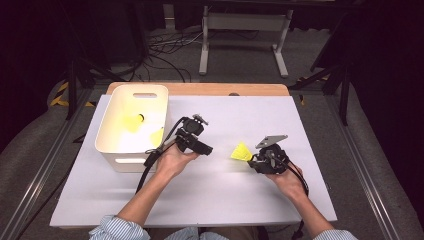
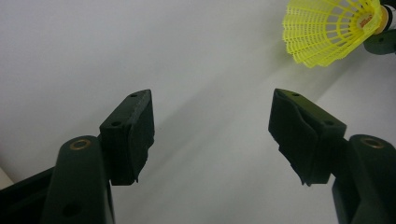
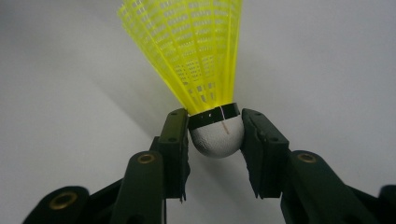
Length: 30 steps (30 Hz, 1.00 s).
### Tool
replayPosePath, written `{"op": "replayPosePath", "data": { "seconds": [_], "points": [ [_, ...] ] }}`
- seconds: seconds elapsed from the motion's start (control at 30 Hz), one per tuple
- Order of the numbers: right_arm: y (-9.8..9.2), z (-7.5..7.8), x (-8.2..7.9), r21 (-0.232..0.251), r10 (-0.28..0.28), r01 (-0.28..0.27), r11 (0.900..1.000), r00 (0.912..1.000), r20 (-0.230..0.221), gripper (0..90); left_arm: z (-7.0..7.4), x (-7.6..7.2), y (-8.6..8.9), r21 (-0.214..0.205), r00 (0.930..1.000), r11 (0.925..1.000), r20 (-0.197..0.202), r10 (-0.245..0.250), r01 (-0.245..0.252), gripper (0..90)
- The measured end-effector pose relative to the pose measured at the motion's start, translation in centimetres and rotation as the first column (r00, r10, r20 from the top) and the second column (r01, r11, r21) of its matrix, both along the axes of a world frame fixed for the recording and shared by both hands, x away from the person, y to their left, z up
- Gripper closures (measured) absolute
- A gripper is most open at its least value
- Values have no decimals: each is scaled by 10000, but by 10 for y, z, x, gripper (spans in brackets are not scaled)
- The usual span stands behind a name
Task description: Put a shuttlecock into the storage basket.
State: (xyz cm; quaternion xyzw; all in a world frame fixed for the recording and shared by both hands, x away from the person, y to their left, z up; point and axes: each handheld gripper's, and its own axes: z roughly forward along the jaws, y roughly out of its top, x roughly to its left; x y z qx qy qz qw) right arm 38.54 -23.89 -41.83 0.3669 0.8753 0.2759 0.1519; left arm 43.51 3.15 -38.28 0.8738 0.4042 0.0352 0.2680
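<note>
Right tongs (image 3: 215, 133) clamp my yellow plastic mesh shuttlecock (image 3: 196, 51) by its white cork head. Left tongs (image 2: 212, 133) gape wide, holding nothing.

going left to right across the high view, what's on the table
white bin with two yellow shuttlecocks inside → left gripper, open → yellow shuttlecock → right gripper, shut on its cork end

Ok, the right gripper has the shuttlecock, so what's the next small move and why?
Probably carry it left toward the white bin. The right gripper is clamped on the shuttlecock by its white head, two more shuttlecocks already lie in the bin, and the left gripper stands open between them.
</note>
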Motion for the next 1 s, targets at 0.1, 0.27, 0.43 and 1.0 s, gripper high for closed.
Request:
{"op": "replayPosePath", "data": {
  "seconds": [0.1, 0.27, 0.43, 1.0],
  "points": [
    [5, 2, 1, 5, 114, -114, 9999, 9999, -38, 630, 0, -1, 1, -8, 10000, 10000, -9, -54, 54, 320],
    [12, 3, 3, -22, 259, -259, 9997, 9996, -66, 631, -1, -3, 2, -59, 9999, 9999, 6, -104, 104, 320],
    [19, 5, 5, -18, 398, -398, 9992, 9992, -96, 632, -2, -4, 4, -83, 9998, 9998, -14, -186, 186, 322],
    [51, 8, 14, -84, 911, -913, 9958, 9957, -144, 632, -2, -8, 12, -253, 9984, 9981, -4, -567, 566, 359]
  ]
}}
